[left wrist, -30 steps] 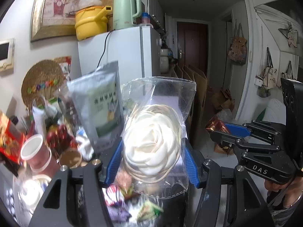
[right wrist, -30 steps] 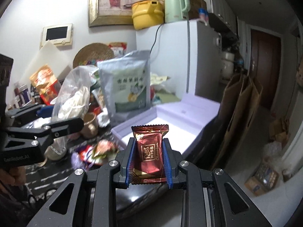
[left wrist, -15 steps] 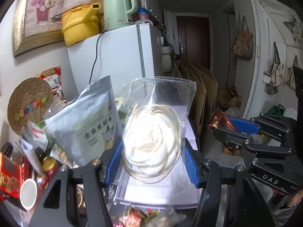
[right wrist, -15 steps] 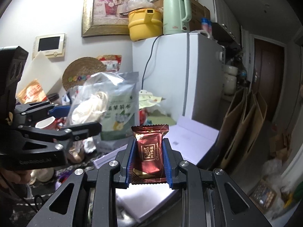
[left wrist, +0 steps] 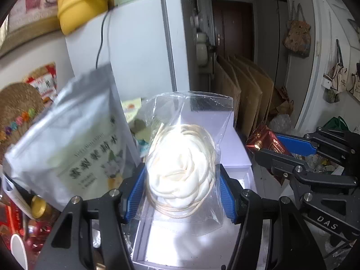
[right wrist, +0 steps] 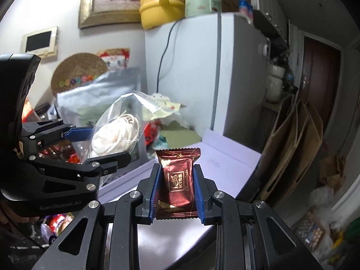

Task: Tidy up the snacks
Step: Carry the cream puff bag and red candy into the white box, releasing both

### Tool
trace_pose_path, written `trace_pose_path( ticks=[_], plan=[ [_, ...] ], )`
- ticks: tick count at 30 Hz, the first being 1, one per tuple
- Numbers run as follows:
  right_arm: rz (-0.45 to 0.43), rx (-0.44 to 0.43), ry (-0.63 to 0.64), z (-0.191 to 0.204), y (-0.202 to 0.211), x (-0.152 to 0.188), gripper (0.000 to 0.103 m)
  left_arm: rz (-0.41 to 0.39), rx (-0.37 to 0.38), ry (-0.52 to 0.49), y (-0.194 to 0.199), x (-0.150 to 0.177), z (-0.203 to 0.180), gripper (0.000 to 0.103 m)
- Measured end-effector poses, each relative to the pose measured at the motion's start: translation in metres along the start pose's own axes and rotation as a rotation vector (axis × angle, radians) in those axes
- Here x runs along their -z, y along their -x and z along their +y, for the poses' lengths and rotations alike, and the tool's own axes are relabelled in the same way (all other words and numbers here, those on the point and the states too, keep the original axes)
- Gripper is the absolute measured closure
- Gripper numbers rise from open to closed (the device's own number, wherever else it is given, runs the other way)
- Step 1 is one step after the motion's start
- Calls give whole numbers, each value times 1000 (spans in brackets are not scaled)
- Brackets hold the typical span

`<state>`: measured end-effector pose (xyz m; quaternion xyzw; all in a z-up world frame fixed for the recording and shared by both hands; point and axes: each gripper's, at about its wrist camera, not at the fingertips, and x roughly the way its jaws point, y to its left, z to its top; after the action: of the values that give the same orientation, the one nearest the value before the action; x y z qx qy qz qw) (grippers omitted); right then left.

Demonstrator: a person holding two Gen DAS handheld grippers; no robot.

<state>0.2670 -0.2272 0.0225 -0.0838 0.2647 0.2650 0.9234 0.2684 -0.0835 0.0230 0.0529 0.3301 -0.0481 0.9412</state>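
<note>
Clear bag (left wrist: 183, 175) and chocolate (right wrist: 178, 180) between jaws

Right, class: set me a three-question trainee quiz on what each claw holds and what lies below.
1. True or false: the right claw is shut on a red chocolate packet.
2. What does the left claw grip? A) a silver pouch B) a clear bag of white coils C) a yellow pot
3. Fill in: under the clear bag lies an open white ____.

Key: 1 true; 2 B; 3 box. The silver pouch stands beside the left claw, ungripped.
</note>
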Motion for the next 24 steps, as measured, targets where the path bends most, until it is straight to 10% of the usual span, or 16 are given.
trace_pose_path(
  ticks=[24],
  plan=[
    [237,28,-50,-18,-85,30,71,149,-92,15,-79,17,13,31]
  ],
)
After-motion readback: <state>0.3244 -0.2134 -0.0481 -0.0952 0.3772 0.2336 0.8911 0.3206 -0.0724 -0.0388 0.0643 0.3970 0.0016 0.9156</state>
